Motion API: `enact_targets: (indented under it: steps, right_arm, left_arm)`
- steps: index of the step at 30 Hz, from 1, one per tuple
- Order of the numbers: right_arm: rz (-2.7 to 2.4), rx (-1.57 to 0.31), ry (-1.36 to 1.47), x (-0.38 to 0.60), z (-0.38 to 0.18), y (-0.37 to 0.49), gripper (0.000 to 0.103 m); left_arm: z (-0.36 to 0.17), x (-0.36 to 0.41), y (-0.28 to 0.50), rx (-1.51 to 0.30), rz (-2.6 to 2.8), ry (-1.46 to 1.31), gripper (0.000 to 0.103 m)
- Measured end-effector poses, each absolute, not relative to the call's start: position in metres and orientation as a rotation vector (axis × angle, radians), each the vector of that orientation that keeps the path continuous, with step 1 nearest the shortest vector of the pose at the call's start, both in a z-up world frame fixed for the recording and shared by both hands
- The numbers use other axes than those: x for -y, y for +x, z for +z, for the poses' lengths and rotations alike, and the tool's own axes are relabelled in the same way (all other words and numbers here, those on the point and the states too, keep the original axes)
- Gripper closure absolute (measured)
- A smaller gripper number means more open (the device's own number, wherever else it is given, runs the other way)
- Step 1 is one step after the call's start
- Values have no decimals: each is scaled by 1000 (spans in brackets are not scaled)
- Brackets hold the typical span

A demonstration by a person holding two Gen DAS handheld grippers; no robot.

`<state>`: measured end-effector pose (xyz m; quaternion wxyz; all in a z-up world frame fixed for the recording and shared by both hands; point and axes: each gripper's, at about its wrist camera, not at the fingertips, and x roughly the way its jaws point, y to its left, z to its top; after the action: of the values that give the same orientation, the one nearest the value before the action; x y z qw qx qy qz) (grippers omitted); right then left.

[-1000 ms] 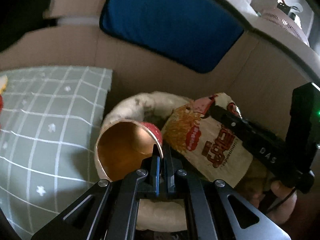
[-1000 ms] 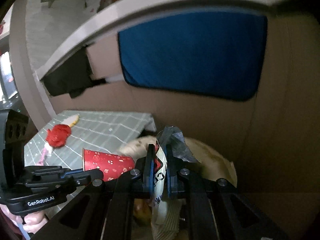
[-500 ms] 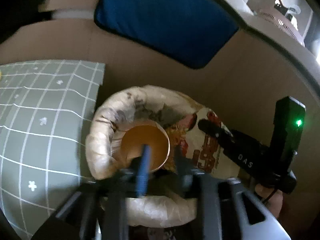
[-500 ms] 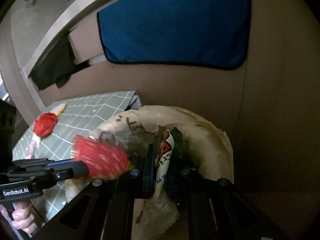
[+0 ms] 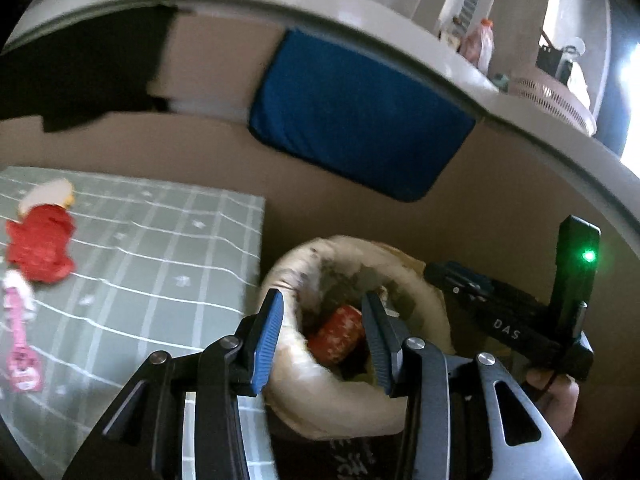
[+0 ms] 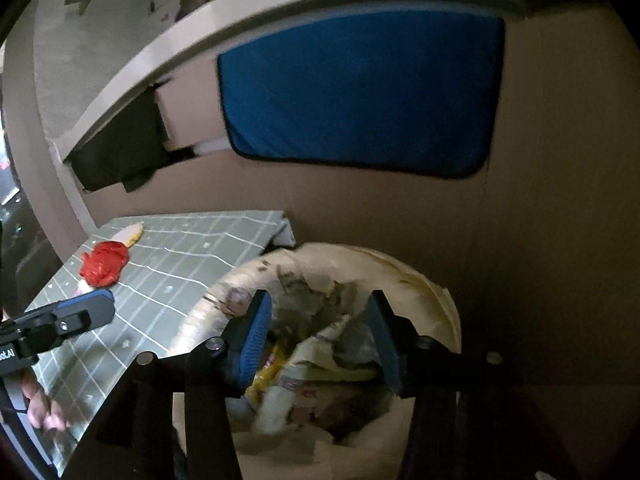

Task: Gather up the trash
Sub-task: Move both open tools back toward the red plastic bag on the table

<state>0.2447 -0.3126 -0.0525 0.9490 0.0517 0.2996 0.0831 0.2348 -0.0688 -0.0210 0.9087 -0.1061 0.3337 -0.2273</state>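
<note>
The left hand-held gripper (image 5: 322,338) is spread wide and holds nothing. It hangs right over the trash bag (image 5: 320,392), which sits on the floor just beside the worktop (image 5: 160,248) with the green checked cloth. A red paper cup (image 5: 338,334) lies inside the bag, between the two blue pads. The right hand-held gripper (image 6: 322,338) is spread wide too and is empty. It hangs over the same bag, and below it a snack wrapper (image 6: 280,368) lies in the pile of trash. So both pieces look like they are in the bag now. There is more to pick up, I think. In the left view, at about 9 o'clock, a red crumpled thing (image 5: 40,248) lies on the cloth, touching a pale peel-like scrap (image 5: 48,196) at its far side. A pink toy (image 5: 20,340) lies near them, and it may not be trash. To do this step well, lift both grippers straight up, so the pads do not catch the soft rim and tip the bag. Then go for the red thing.
</note>
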Motion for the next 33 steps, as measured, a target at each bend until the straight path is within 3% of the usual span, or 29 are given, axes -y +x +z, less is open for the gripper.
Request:
enact_targets:
  steps: [12, 24, 33]
  right_arm:
    - [302, -500, -54, 218, -6, 228, 55]
    - [588, -543, -106, 97, -6, 258, 55]
    - [749, -648, -159, 4, -23, 336, 55]
  left_arm:
    - [6, -51, 200, -589, -176, -267, 60]
    - [-25, -196, 196, -556, 87, -452, 60]
    - [-48, -234, 225, -570, 104, -505, 60]
